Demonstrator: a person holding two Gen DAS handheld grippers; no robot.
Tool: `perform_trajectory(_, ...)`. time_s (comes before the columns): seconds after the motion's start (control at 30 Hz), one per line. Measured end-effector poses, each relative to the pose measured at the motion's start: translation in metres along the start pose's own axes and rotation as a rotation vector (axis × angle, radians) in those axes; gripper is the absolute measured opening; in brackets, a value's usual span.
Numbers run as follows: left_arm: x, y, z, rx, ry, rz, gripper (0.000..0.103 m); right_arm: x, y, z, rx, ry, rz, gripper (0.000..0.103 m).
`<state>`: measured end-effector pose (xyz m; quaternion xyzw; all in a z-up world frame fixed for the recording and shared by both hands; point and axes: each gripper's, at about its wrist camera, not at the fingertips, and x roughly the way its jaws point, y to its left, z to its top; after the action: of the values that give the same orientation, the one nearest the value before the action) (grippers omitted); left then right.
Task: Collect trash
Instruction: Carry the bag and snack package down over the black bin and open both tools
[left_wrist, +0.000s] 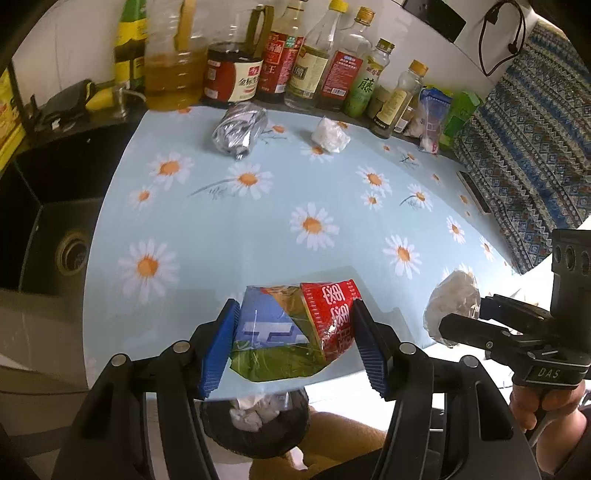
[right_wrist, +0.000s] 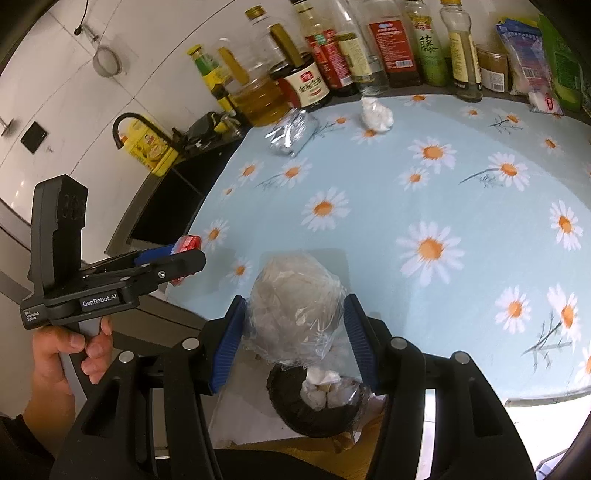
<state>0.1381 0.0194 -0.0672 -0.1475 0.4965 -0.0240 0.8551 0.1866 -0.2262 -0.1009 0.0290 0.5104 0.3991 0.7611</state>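
Left gripper (left_wrist: 295, 339) is clamped on a crumpled snack wrapper (left_wrist: 295, 328) (red panel with white characters, plus blue and green panels); both blue pads press its sides. It hangs over the near edge of the daisy-print tablecloth (left_wrist: 258, 229), with the dark trash bin (left_wrist: 255, 424) directly below, on the floor. White crumpled paper is already in the bin.

Right gripper (right_wrist: 295, 332) is closed on a clear plastic bag stuffed with whitish paper (right_wrist: 295, 306); the pads touch it on both sides. It also sits at the table's near edge, just above and behind the bin (right_wrist: 317, 406) in the right wrist view. The bag's loose tail hangs down toward the bin's rim.

The two grippers are side by side, near each other but apart. Each shows in the other's camera, along with the hand (right_wrist: 66, 354) gripping its handle.

Still on the cloth, far side, both well apart from the grippers:
- crumpled silver foil pouch (left_wrist: 240, 129), lying near the bottle row
- white paper wad (left_wrist: 330, 134), right of the pouch, not touching it

Background: row of oil and sauce bottles (left_wrist: 295, 55) along the back wall, black sink (left_wrist: 48, 221) left of the table, patterned blue fabric (left_wrist: 524, 147) at right.
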Motion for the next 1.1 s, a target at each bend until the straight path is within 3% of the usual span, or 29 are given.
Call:
perform_trajectory(0.6, -0.016, 0.028, -0.080, -0.057, 0.054, -0.050, 0.059, 0.018, 0.041, -0.065, 0.038, 0.059, 0.001, 0.055)
perform_trajectory(1.1, 0.011, 0.057, -0.148, -0.186, 0.183, -0.064, 0.059, 0.053, 0.042, -0.111, 0.069, 0.178, 0.002, 0.055)
